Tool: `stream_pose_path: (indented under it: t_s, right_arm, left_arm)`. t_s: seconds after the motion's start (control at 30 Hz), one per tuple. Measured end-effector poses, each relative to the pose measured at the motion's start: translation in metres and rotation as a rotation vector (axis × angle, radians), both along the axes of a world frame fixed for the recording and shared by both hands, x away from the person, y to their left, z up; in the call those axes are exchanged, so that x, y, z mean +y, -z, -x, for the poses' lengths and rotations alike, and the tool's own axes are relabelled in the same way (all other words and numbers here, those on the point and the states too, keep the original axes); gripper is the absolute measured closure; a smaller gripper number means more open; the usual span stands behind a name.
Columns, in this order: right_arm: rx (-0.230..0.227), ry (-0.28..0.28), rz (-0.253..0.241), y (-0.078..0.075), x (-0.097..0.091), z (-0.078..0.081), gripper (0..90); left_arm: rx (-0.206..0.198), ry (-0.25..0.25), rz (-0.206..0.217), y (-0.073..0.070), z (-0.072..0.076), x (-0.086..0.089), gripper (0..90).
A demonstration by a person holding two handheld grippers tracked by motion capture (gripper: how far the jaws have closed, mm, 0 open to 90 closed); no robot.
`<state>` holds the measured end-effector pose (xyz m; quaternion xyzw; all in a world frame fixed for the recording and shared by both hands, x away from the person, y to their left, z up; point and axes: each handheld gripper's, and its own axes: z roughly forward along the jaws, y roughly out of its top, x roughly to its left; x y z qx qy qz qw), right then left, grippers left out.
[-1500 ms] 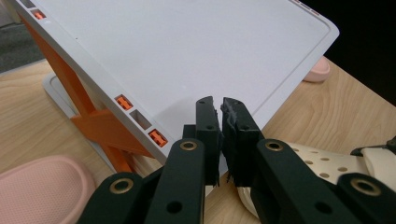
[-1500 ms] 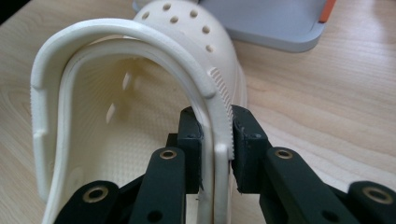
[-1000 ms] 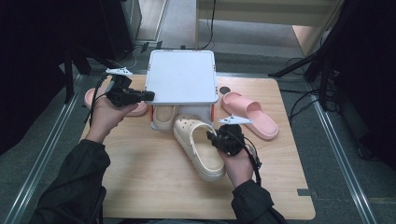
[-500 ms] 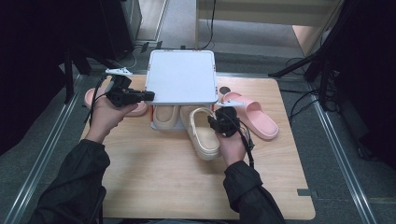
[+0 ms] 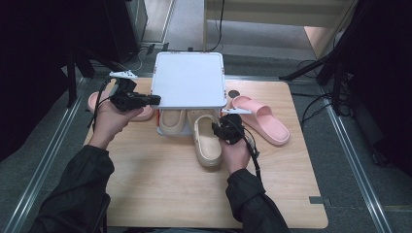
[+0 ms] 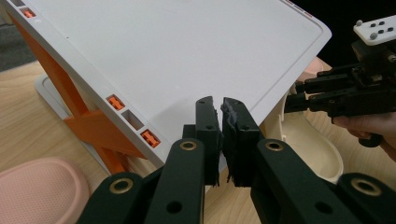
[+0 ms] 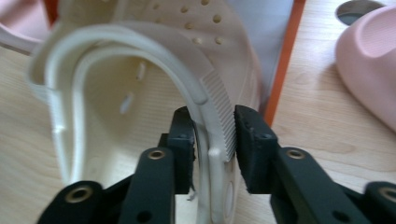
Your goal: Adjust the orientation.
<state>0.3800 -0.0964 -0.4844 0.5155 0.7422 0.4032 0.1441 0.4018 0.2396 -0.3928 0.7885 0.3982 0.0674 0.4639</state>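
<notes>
**Sliding the second clog under the rack**

Pale wooden tabletop (image 5: 160,194) bears a white plastic shoe rack with orange struts (image 5: 189,80). Right gripper (image 7: 212,135) straddles the ribbed side wall of the cream foam perforated clog (image 5: 208,141), jaws just loosening, toe already under the shelf beside its mate (image 5: 172,121). Best nudge it straight in, then release fully. Left gripper (image 6: 220,135), pressed together, steadies the shelf edge. Smooth pink slides (image 5: 262,119) flank the rack.

2 beige clogs (image 5: 207,141), 2 pink slippers (image 5: 262,119), 1 white rack (image 5: 189,80).
</notes>
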Motion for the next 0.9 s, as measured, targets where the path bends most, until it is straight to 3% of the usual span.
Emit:
stream_pose_path:
  t_s: [0.13, 0.47, 0.73, 0.9]
  right_arm:
    - [-0.008, -0.031, -0.016, -0.006, -0.002, 0.008, 58.0]
    - [-0.04, -0.083, -0.007, -0.03, -0.02, 0.038, 53.5]
    - [-0.034, -0.125, -0.044, -0.032, -0.035, 0.06, 66.0]
    - [-0.032, -0.173, -0.039, -0.022, -0.037, 0.083, 79.3]
  left_arm:
    - [0.006, -0.002, 0.005, 0.0, 0.0, 0.0, 84.2]
    - [0.002, -0.003, 0.0, -0.001, 0.0, -0.001, 83.3]
    - [0.001, -0.003, -0.001, -0.001, 0.0, -0.001, 83.3]
    - [0.001, -0.004, -0.004, -0.001, 0.001, -0.001, 83.4]
